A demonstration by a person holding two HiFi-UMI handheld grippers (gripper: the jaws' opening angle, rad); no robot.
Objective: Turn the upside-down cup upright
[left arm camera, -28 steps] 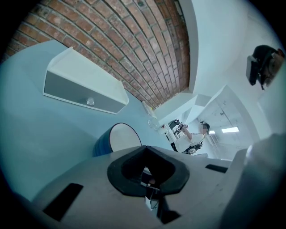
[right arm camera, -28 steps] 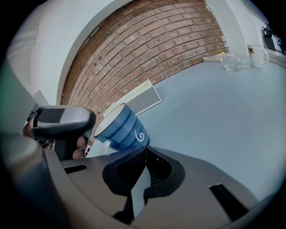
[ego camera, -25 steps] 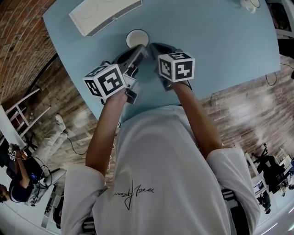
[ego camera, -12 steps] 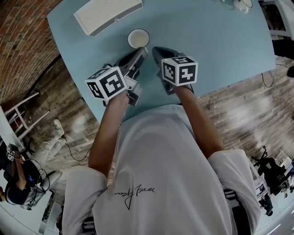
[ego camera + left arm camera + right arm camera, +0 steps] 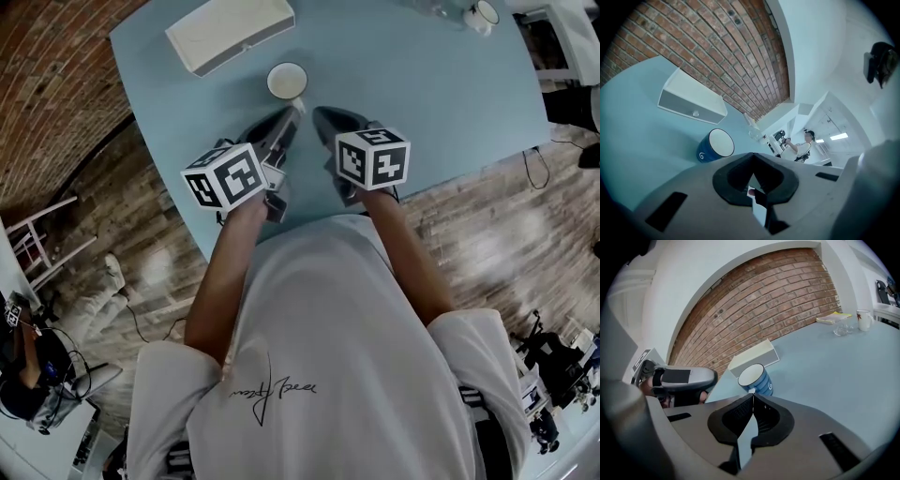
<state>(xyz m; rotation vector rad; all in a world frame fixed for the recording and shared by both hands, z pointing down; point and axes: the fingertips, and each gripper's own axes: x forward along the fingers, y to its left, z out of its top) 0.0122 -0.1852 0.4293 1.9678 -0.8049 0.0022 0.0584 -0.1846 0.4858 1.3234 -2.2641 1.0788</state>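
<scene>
The cup (image 5: 287,81) is standing on the table (image 5: 441,103), just beyond both gripper tips and touched by neither. Its round white face is pointing up, and in the gripper views that face is looking more like an open mouth than a base, though I cannot be sure. The left gripper (image 5: 296,108) is hanging just short of the cup with its jaws pressed together on nothing, and the right gripper (image 5: 321,114) beside it is doing the same, jaws meeting at the tips and empty. So the turning step is probably finishing. If the mouth is up, the next move is calling only for drawing both grippers clear without knocking the cup; if not, one gripper is needing to open for the wall and come in from the side. Bare table is stretching open to the right, toward a mug (image 5: 480,13) at the far corner. A box (image 5: 230,33) is sitting near behind the cup, and the table's left edge is running close by, so any nudge is safer going rightward.
</scene>
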